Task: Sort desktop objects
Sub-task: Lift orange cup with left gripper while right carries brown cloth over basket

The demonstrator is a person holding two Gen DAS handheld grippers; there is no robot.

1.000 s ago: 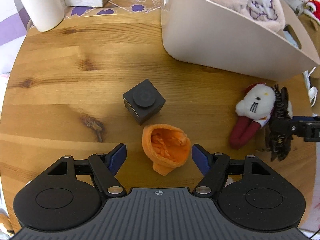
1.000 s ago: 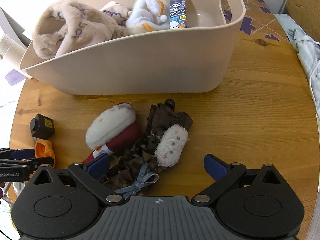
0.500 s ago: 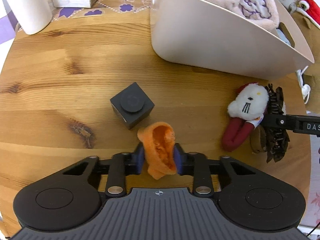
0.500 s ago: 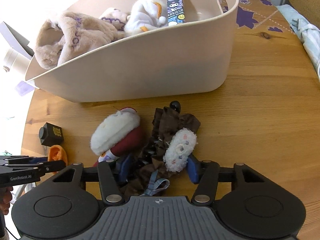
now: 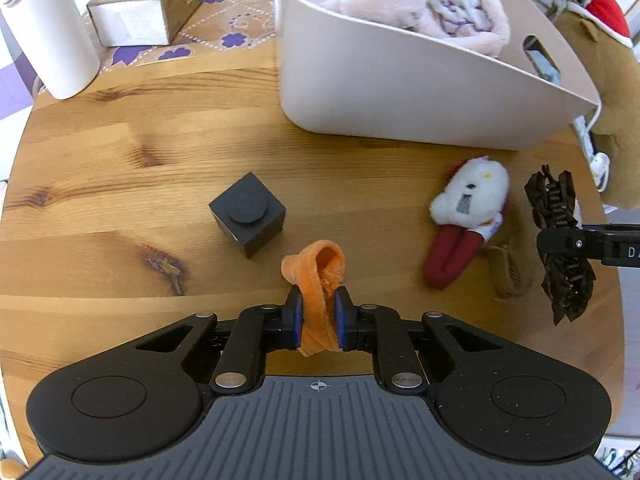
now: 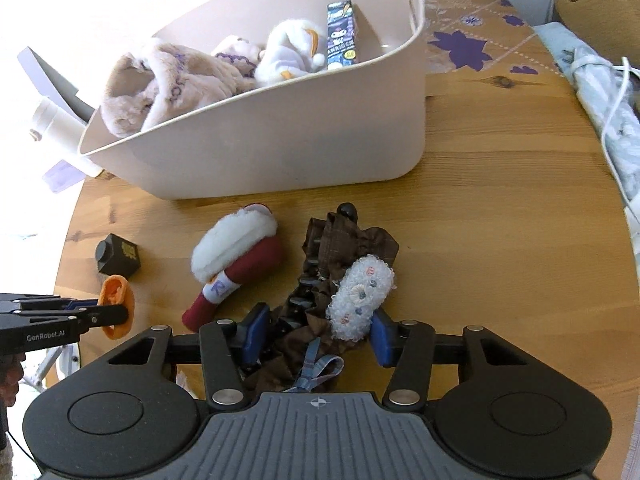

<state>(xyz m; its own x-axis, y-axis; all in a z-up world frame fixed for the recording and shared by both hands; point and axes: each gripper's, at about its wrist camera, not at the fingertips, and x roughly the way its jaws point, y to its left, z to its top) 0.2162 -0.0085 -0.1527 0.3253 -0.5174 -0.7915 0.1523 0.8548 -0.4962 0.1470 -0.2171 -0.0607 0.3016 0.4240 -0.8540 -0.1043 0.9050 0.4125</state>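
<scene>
Near the table's (image 5: 100, 152) front edge, the left gripper (image 5: 317, 322) is pinching the orange plush (image 5: 320, 280) between its closed fingers, while toward the right edge the right gripper (image 6: 316, 334) is clamping the brown clip (image 6: 332, 248) and its white fuzzy patch. Both items seem just lifted or about to be, so the step in hand is probably carrying them to the bin (image 6: 280, 136) at the table's back. To do that well, each hand should be rising high enough to clear the bin's tall rim before opening, and keeping a firm squeeze, since the soft plush could slip out and the clip's dangling ribbon could snag. The black cube (image 5: 248, 216) is sitting just beyond the orange plush, and the red-and-white doll (image 6: 236, 264) is lying beside the clip; both are waiting their turn and could be nudged on the way. A white cup (image 5: 52, 36) and a box (image 5: 148, 16) are standing at the back left corner, well clear.
</scene>
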